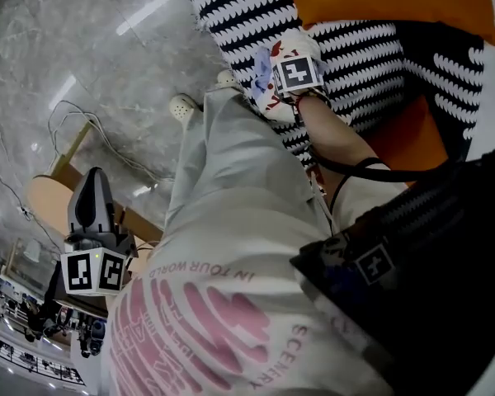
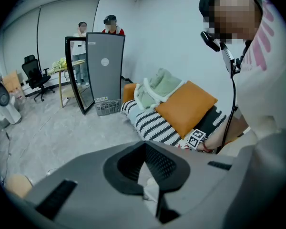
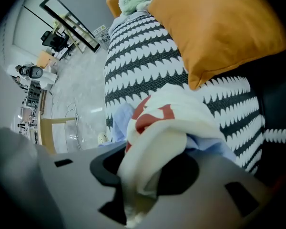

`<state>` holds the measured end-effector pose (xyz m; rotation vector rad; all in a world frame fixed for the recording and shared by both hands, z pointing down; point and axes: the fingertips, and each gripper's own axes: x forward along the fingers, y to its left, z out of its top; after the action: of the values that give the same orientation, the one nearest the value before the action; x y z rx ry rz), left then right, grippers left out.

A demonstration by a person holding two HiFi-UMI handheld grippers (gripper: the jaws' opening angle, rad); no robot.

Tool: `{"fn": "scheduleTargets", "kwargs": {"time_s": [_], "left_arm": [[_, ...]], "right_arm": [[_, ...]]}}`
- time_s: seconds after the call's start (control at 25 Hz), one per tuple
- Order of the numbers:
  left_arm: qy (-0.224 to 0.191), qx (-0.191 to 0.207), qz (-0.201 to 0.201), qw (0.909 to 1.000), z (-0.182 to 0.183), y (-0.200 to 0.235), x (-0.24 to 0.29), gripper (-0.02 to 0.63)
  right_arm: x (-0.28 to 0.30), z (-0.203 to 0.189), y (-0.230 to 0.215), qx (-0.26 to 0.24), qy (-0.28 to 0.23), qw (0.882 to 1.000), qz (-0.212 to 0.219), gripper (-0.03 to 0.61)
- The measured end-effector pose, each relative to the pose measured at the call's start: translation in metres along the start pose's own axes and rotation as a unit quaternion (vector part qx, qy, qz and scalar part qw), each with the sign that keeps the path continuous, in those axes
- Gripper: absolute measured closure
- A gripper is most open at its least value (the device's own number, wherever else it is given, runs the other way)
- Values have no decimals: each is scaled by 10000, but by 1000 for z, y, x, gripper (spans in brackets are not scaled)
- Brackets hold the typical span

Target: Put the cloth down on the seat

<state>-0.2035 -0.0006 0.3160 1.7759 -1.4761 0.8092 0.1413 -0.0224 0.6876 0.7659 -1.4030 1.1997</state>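
Two grippers in play. Left gripper point(image 1: 95, 180) low beside trouser leg point(image 1: 231, 188), jaws closed, empty. Right gripper point(image 3: 143, 185) farther out, jaws pinching white cloth point(image 3: 167, 113) with red and blue patches. Cloth bunched over near edge of striped seat point(image 3: 143, 56), contact unclear. Orange cushion point(image 3: 214, 27) beyond, on seat.

orange cushion point(image 3: 219, 27) blocks the back of the striped seat point(image 3: 143, 63); front open.

Place: open office or studio room with a lounge corner
Floor: glossy grey marble tiles point(image 1: 107, 40)
Lounge corner: orange sofa point(image 2: 128, 91), black-and-white striped throw point(image 2: 150, 128), orange cushion point(image 2: 186, 106)
Work side: black office chair point(image 2: 33, 73), tabletop point(image 2: 69, 67), two people point(image 2: 112, 25) standing, tall grey panel point(image 2: 104, 70)
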Motion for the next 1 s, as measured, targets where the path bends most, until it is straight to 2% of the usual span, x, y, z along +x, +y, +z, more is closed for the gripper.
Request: {"fn": "scheduleTargets", "kwargs": {"time_s": [0.08, 0.16, 0.24, 0.36, 0.52, 0.6, 0.72, 0.84, 1.0], "left_arm": [[14, -35, 32, 10000, 34, -26, 26, 604], [53, -71, 58, 9999, 43, -39, 39, 604], [97, -65, 87, 9999, 17, -25, 24, 604], [130, -37, 41, 9999, -47, 5, -18, 604], [136, 22, -98, 9999, -91, 10, -32, 604], [160, 84, -169, 9997, -102, 5, -28, 604], [174, 186, -302, 9992, -107, -2, -23, 604], [81, 98, -344, 9993, -110, 3, -29, 604], [-180, -19, -435, 9989, -119, 17, -49, 604]], "right_arm": [[-18, 32, -42, 50, -61, 10000, 36, 434], [-20, 48, -61, 104, -96, 9998, 106, 420], [-3, 35, -35, 252, -145, 9994, 205, 403], [24, -10, 25, 733, -202, 9965, 339, 374], [45, -37, 52, 1278, -194, 9903, 507, 379], [56, -42, 53, 1269, -244, 9904, 491, 387], [57, -40, 45, 1089, -584, 9918, 333, 385], [46, -32, 47, 1019, -892, 9902, 347, 368], [26, -32, 69, 1199, -993, 9868, 443, 268]]}}
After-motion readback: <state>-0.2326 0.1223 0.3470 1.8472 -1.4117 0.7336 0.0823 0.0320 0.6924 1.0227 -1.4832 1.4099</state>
